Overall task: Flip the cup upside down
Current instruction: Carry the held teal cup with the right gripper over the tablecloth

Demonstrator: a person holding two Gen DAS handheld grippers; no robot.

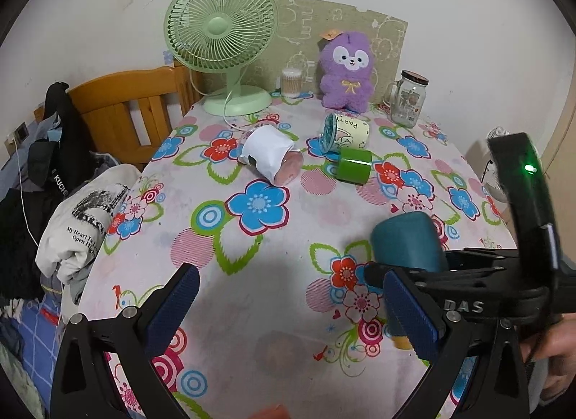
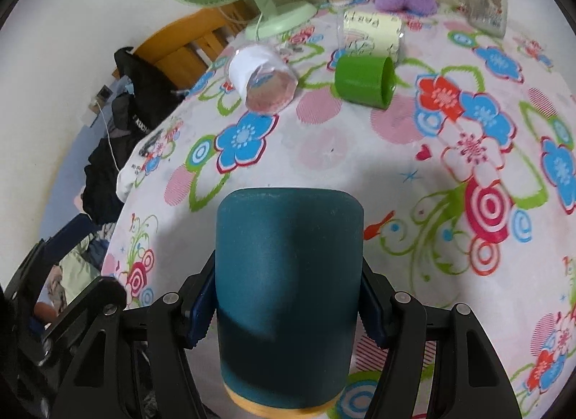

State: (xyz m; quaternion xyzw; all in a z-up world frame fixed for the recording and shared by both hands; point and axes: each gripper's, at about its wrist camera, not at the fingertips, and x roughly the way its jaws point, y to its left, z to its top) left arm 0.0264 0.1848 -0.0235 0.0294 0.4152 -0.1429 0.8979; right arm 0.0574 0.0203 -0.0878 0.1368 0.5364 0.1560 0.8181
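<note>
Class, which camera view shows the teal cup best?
The right wrist view: the teal cup fills the centre, clamped between the right gripper fingers. The left wrist view shows only part of the cup, behind the right gripper's frame.

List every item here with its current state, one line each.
teal cup: clamped in right gripper
left gripper: open, empty
green cup: on its side
paper-wrapped cup: on its side
printed cup: on its side
glass jar: upright, lidded
fan: upright
</note>
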